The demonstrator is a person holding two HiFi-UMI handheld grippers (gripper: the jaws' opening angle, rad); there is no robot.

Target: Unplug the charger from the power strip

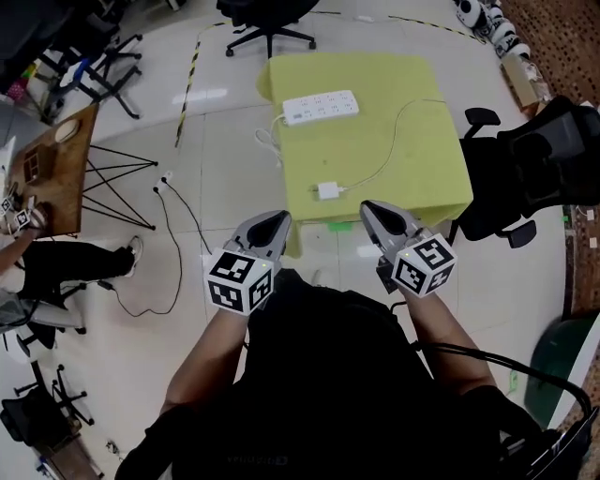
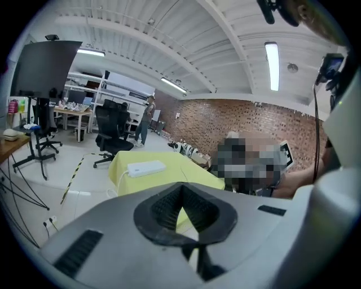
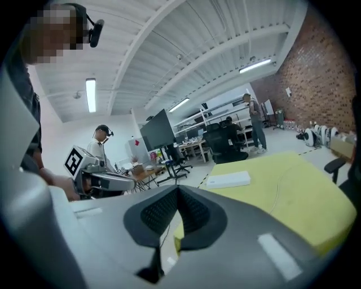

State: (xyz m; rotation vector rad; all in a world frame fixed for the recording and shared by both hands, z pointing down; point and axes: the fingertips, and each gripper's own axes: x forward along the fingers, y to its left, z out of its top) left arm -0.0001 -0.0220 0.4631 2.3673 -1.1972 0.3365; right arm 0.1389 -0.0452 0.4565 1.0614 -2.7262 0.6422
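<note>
a yellow table (image 1: 412,150) stands ahead of the person on a pale floor (image 1: 216,131). the power strip (image 1: 321,106) lies at the table's far side, left of middle, and its cord (image 1: 272,141) drops off the left edge. the charger (image 1: 328,190) lies flat near the table's near edge, well apart from the power strip and in none of its sockets. its thin cable (image 1: 395,136) curves away to the right and then far across the table top.

the left gripper (image 1: 278,221) and the right gripper (image 1: 375,210) are side by side close to the person's chest. both are just short of the table's near edge and point far, toward the table. each carries a marker cube (image 1: 239,279) at its near end.

in the left gripper view the fingers (image 2: 169,206) are pressed together at the tips with nothing between them. the power strip shows beyond them on the table. in the right gripper view the fingers (image 3: 194,211) are likewise pressed together and hold nothing.

a black chair (image 1: 267,23) stands on the far side of the table and another chair (image 1: 525,164) on its right. a wooden desk (image 1: 56,164) is at the far left.
</note>
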